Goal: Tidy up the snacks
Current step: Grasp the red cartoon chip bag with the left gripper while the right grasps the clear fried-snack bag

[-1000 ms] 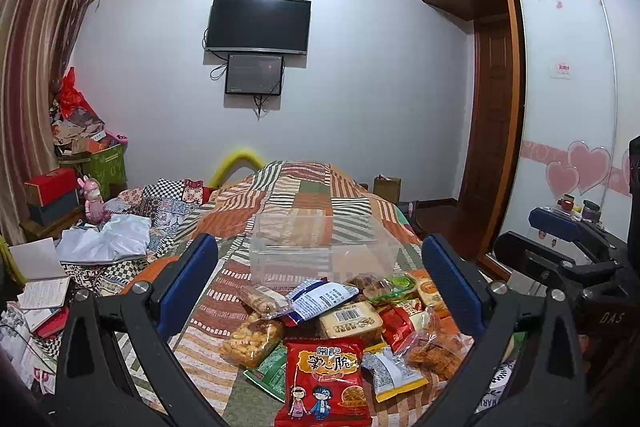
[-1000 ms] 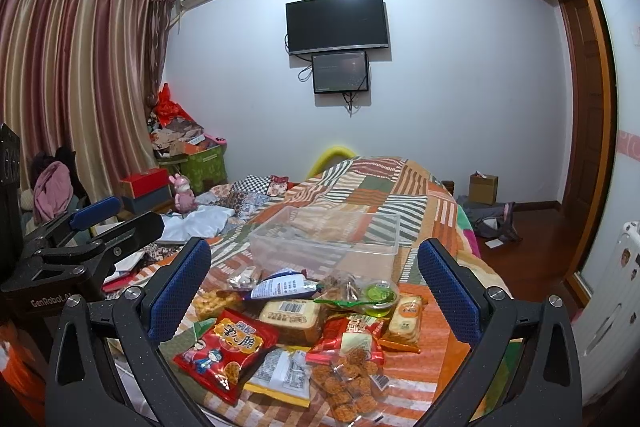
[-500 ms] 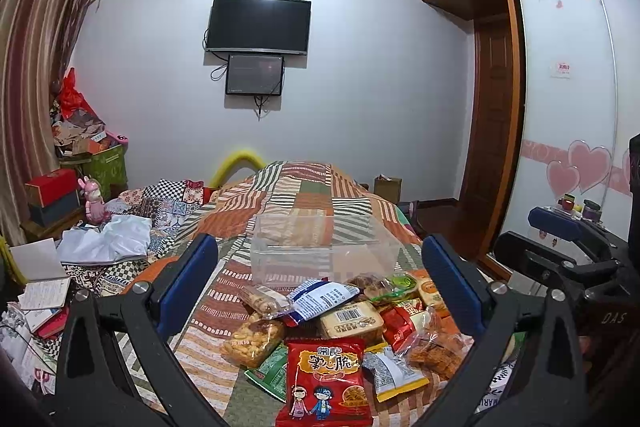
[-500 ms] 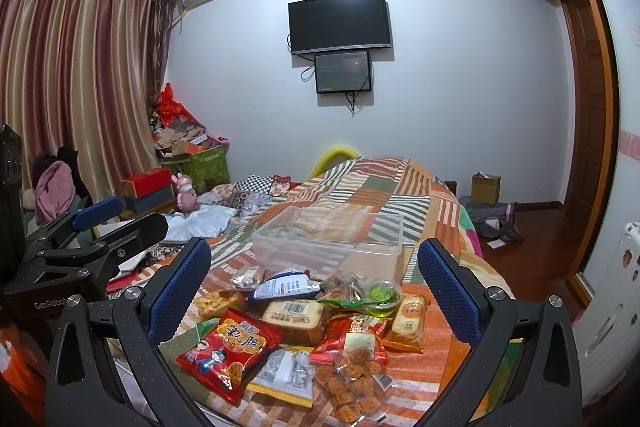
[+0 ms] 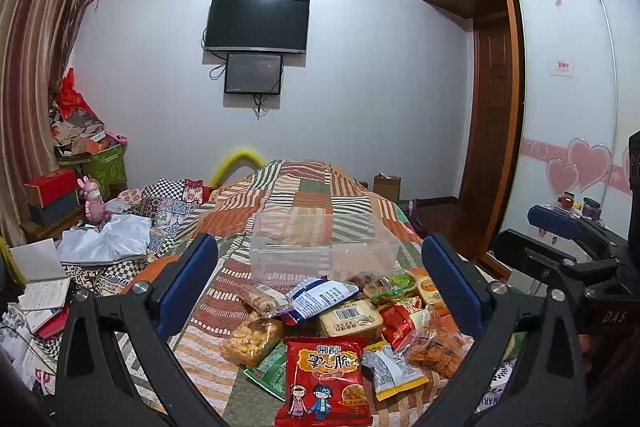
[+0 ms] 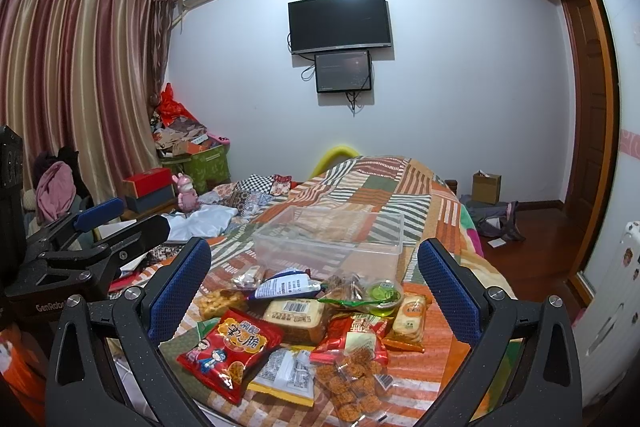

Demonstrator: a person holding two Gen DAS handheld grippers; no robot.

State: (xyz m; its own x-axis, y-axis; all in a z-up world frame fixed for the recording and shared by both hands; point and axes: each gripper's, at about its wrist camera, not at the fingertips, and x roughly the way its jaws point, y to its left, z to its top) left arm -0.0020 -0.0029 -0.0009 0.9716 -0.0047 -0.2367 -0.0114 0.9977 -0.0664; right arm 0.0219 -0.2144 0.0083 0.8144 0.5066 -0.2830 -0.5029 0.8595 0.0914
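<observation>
A pile of snack packets lies on the near end of a patchwork bed. A red noodle-snack bag (image 5: pixel 325 381) (image 6: pixel 230 347) is nearest. Around it lie a beige barcode pack (image 5: pixel 350 319) (image 6: pixel 294 315), a blue-white pouch (image 5: pixel 320 297), a clear bag of orange crackers (image 6: pixel 352 373) and a green jelly cup (image 6: pixel 384 295). Behind the pile stands an empty clear plastic bin (image 5: pixel 324 247) (image 6: pixel 332 241). My left gripper (image 5: pixel 318 281) hovers open above the pile, holding nothing. My right gripper (image 6: pixel 314 285) is open too, above the pile's right side.
The bedspread (image 5: pixel 304 187) stretches toward the far wall with a TV. Clothes, papers and boxes (image 5: pixel 100 243) clutter the left side. A wardrobe with sliding doors (image 5: pixel 568 107) stands at the right. The other gripper's body shows at each view's edge (image 5: pixel 576 259) (image 6: pixel 80 251).
The right wrist view has drifted slightly, shifting the scene rightward. The left view is almost still. Both grippers stay open and no snack has moved.
</observation>
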